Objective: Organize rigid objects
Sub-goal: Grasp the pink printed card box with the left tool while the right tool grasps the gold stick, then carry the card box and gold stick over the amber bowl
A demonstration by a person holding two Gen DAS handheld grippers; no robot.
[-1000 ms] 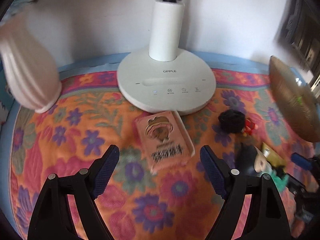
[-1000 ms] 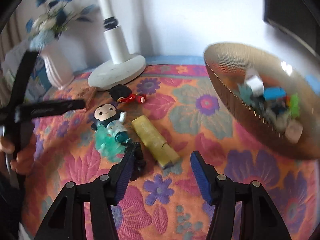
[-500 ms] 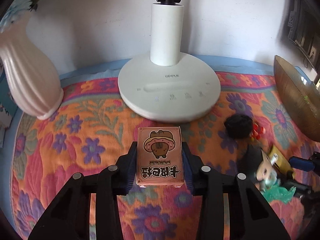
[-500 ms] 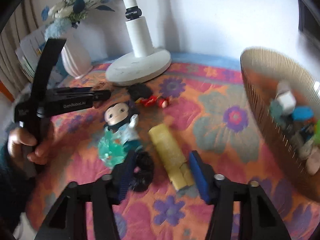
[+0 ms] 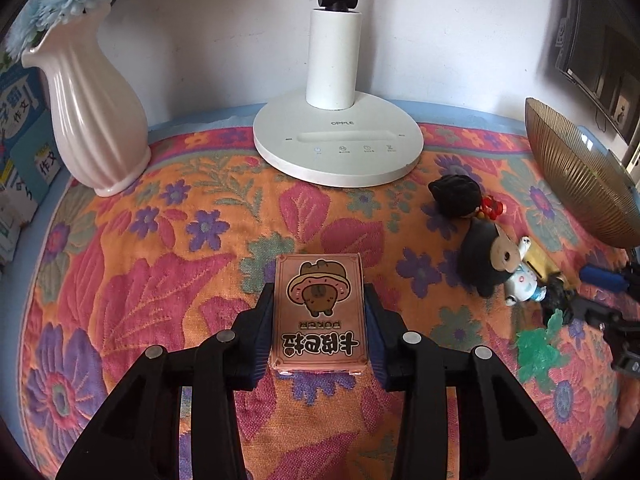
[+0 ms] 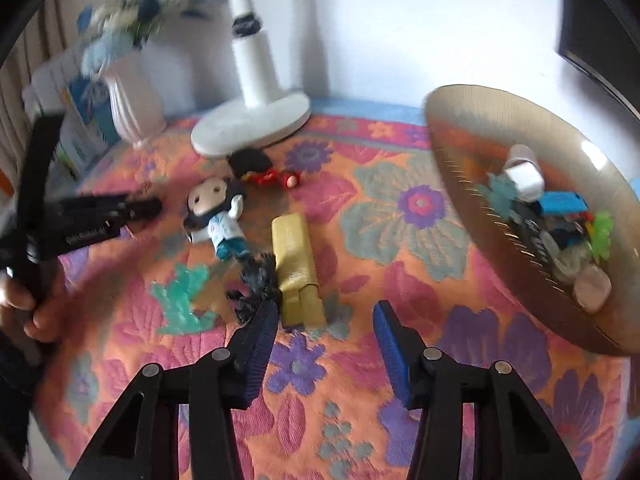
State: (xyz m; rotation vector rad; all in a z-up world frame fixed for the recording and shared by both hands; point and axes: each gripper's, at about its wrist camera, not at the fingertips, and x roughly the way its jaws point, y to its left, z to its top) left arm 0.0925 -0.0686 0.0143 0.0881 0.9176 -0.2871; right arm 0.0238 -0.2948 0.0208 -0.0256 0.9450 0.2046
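Note:
A pink card box (image 5: 320, 312) with a cartoon animal on it sits between the pads of my left gripper (image 5: 319, 316), which is shut on it above the floral cloth (image 5: 160, 264). My right gripper (image 6: 324, 316) is open. The near end of a yellow block (image 6: 296, 264) lies just ahead of its tips, closer to the left finger, and no pad touches it. Beside the block are a tangled black thing (image 6: 256, 284), a green flat toy (image 6: 180, 292) and a dark-haired doll (image 6: 218, 216). A small black-and-red figure (image 6: 260, 166) lies further back.
A ribbed gold bowl (image 6: 452, 152) at the right holds several small toys. A white lamp base (image 5: 338, 148) stands at the back and a white vase (image 5: 92, 112) with flowers at the back left, with books (image 5: 20, 152) beyond it. A hand (image 6: 24, 304) holds the left gripper.
My left gripper went from open around the pink box to shut on it and drew back with it. My right gripper narrowed slightly and shifted right of the yellow block.

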